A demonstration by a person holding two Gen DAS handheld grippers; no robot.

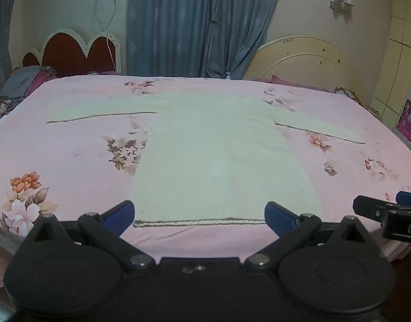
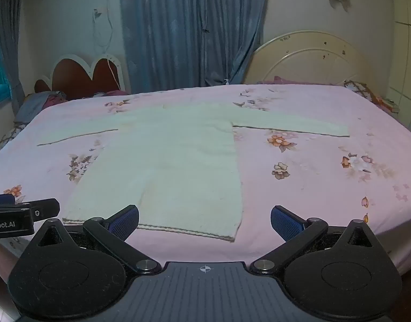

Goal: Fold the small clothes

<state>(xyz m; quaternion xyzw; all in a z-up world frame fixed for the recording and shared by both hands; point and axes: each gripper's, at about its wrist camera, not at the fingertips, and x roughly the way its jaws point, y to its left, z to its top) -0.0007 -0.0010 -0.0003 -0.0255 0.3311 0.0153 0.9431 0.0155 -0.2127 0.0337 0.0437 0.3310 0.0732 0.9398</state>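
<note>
On the pink floral bedsheet | pale cream knitted sweater flat, sleeves spread | left gripper, right gripper: jaws released, empty, near hem | risk: thick knit bunching if gripped unevenly.

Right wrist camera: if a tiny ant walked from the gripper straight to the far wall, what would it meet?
Right gripper → white sweater hem → sweater's neck → pink flowered bedsheet → blue curtain.
</note>
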